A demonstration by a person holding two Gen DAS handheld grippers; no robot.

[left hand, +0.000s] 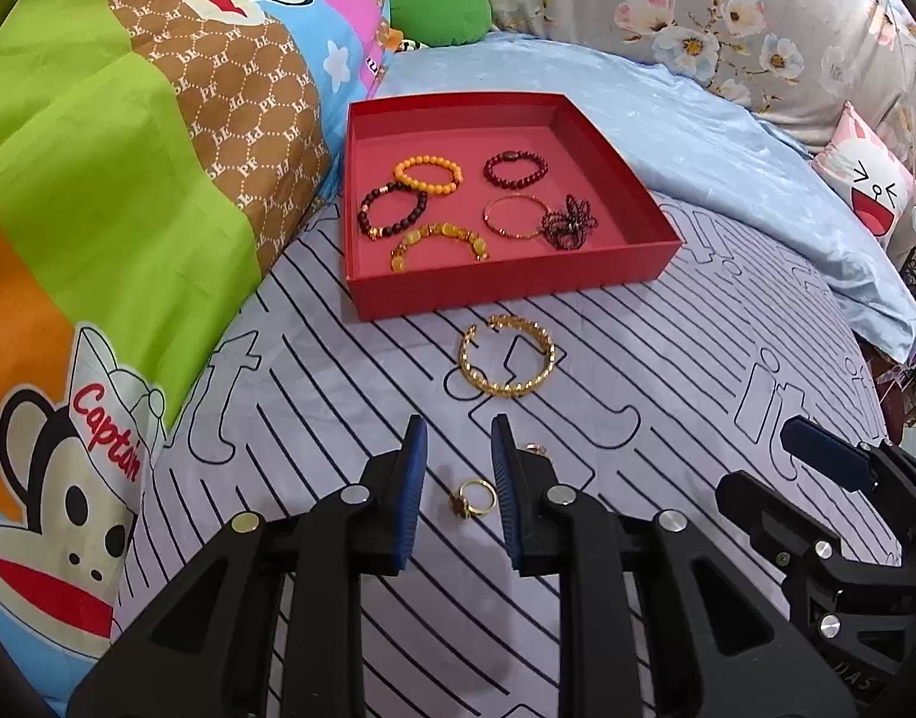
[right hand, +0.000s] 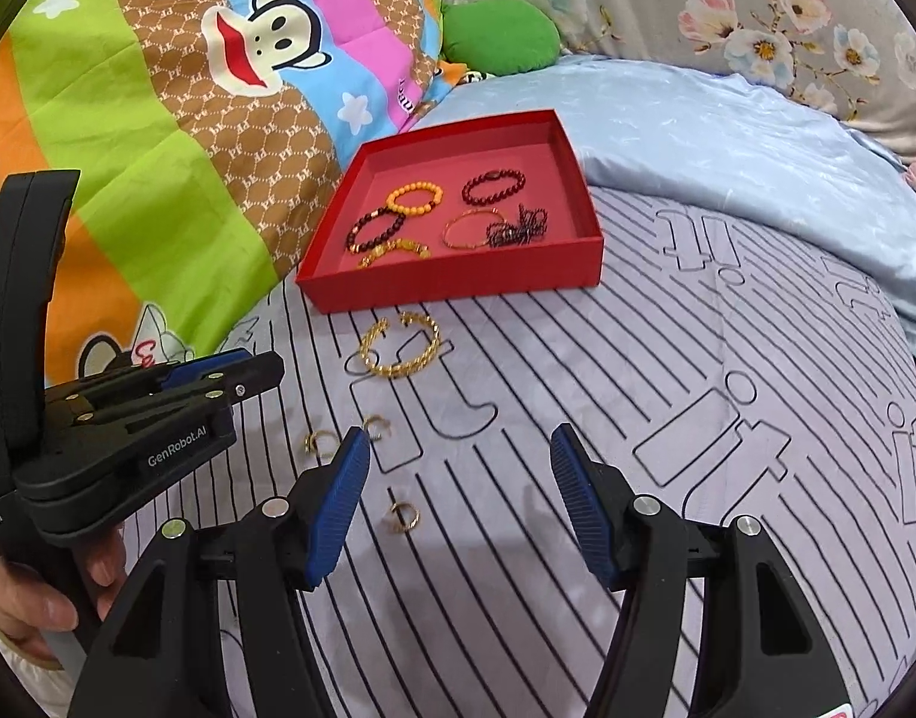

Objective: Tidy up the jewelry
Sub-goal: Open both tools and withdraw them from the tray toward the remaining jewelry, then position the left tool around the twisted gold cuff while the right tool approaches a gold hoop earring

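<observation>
Left gripper [left hand: 458,437] hovering, jaws narrowly parted and empty, over a small gold ring [left hand: 474,498] on the striped bedsheet [left hand: 667,359] | right gripper [right hand: 458,449] gaping wide, empty | gold chain bangle [left hand: 507,355] lying near red cardboard tray [left hand: 505,293] holding what look like six bracelets.

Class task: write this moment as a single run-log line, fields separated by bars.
stage: approaching rings | left gripper: jaws open over ring | right gripper: open, empty | red tray: six bracelets | gold cuff: outside tray
</observation>
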